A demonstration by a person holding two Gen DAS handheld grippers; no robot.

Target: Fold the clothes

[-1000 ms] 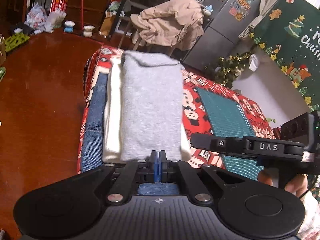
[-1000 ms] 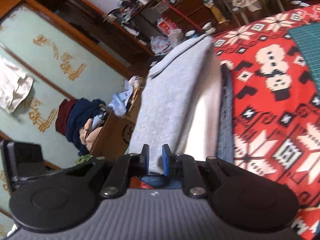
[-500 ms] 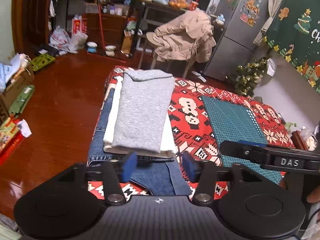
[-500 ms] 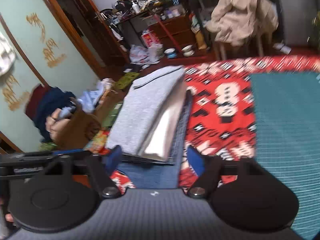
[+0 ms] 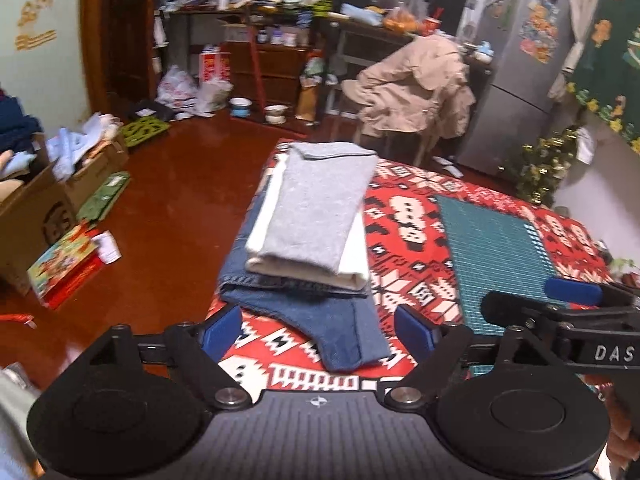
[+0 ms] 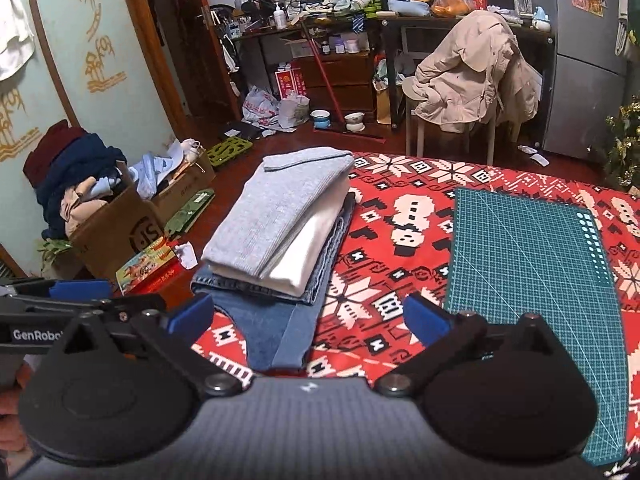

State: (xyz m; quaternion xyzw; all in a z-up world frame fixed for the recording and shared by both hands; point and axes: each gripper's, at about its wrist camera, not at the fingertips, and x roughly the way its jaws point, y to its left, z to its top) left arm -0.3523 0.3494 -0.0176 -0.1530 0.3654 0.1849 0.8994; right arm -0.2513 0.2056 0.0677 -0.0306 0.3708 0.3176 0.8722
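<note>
My left gripper (image 5: 318,330) hangs over the near edge of the red patterned blanket (image 5: 412,236), its jaws opening wide with nothing pressed between the blue pads; only the tail of the denim shows in the gap. My right gripper (image 6: 308,316) does the same, jaws spreading, empty, and it shows at four o'clock in the left view.

The stack sits at twelve o'clock from both claws, along the blanket's left edge. A folded grey sweater (image 5: 320,204) lies on top, a folded cream garment (image 5: 352,260) under it, and folded blue jeans (image 5: 320,312) at the bottom, one flap reaching toward me.

A green cutting mat (image 6: 528,248) lies flat on the blanket at two o'clock, apart from the stack. Cardboard boxes of clothes (image 6: 108,220) stand on the floor at ten o'clock.
</note>
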